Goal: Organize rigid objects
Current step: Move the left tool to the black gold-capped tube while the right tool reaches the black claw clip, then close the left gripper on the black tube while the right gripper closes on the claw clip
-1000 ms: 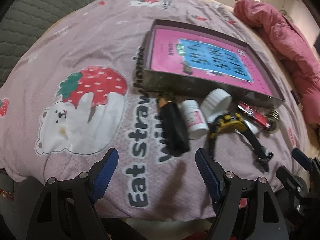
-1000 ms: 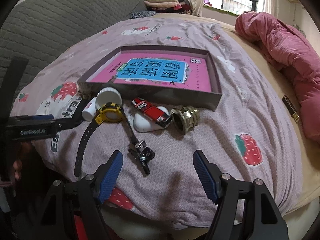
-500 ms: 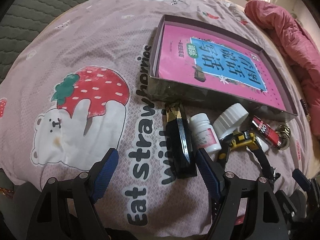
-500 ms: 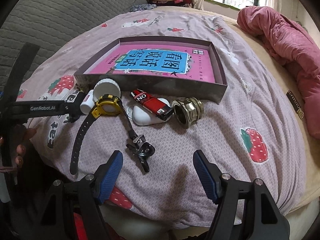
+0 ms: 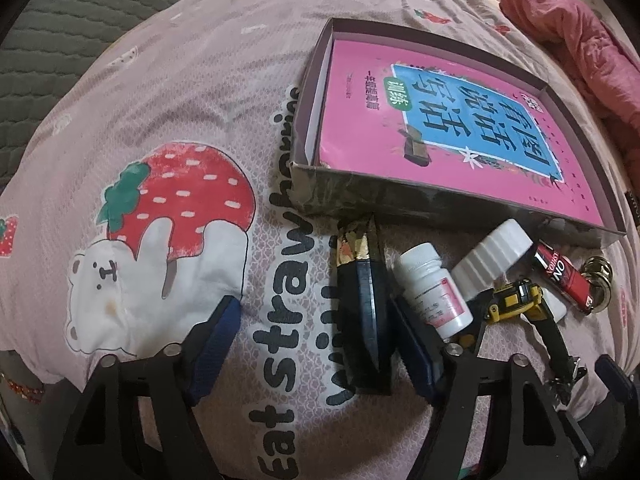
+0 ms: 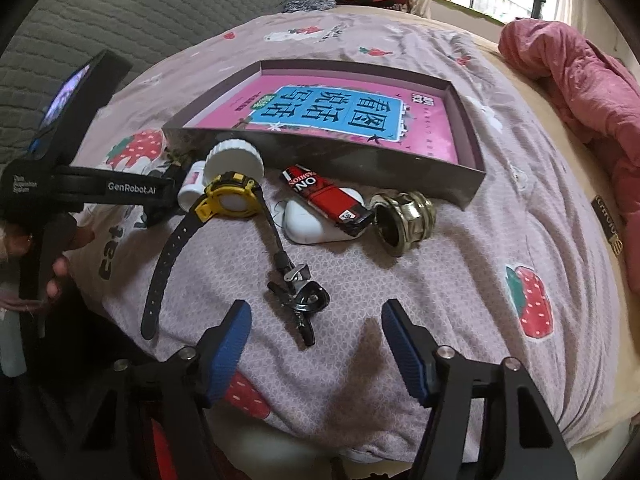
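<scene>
Right now the black bar (image 5: 362,320) with the gold-foil end lies low in the middle of the left wrist view, one end pointing at the box wall, the other toward the camera. The left gripper (image 5: 316,340) has it between its spread fingers; the jaws have just been closing a little, yet the pads are not pressing on it: the right-hand finger (image 5: 412,344) sits just beside the bar, the other well apart. To do this well, I would shift the tool so the bar sits centred, then squeeze across its narrow sides, keeping clear of the small white pill bottle (image 5: 434,290) just beside it.

To the right lie a bigger white bottle (image 5: 494,256), a yellow watch (image 6: 230,200), a red lighter (image 6: 326,200) resting on a white case (image 6: 308,226), and a brass fitting (image 6: 402,220). The right gripper (image 6: 316,338) hovers low in its own view, fingers spread with nothing between them, though its jaws have just been closing slightly too; the watch buckle (image 6: 300,292) lies just ahead.

Behind the row, the shallow box (image 5: 384,204) holds only a pink book (image 5: 448,120), lying flat. All of it rests on the strawberry-print bedspread (image 5: 180,120).
</scene>
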